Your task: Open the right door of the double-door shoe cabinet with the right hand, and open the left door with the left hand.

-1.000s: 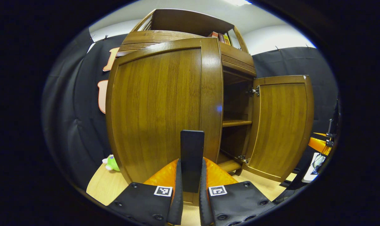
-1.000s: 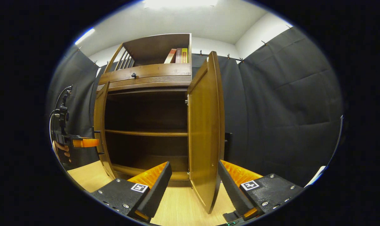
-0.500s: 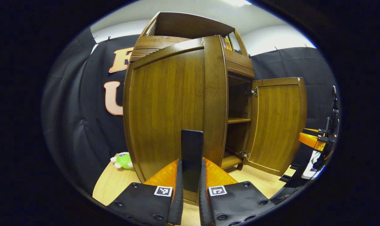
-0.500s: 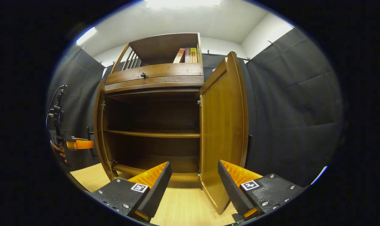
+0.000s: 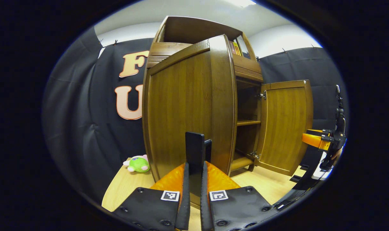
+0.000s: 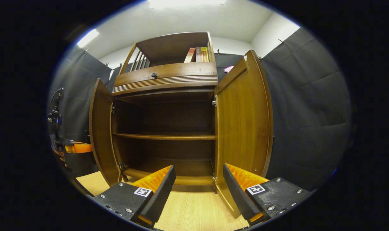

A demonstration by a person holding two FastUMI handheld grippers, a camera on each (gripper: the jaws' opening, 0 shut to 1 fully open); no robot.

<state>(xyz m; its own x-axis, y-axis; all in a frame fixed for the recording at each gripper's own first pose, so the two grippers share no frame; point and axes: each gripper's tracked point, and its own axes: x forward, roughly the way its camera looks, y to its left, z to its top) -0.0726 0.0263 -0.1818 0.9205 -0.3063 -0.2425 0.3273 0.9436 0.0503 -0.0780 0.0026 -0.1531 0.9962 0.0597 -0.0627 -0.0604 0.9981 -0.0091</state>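
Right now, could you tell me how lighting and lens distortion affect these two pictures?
Left gripper view: the fisheye bows the left door outward, with sheen along its edge. Right gripper view: a ceiling light glares at the top, while the cabinet interior stays dim.

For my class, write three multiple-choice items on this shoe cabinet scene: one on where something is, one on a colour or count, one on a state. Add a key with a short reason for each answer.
1. Where do the books stand?
A. in the open top compartment of the cabinet
B. on the middle shelf
C. on the floor

2. What colour is the plush toy on the floor beside the cabinet?
A. blue
B. mainly green
C. red

3. What state is the right gripper in?
A. shut on the right door
B. shut on a book
C. open, holding nothing

Key:
1 A, the books lean in the top right corner above the drawer.
2 B, its body is green with a little pink.
3 C, its fingers stand wide apart in the right gripper view, with the right door swung open beyond them.
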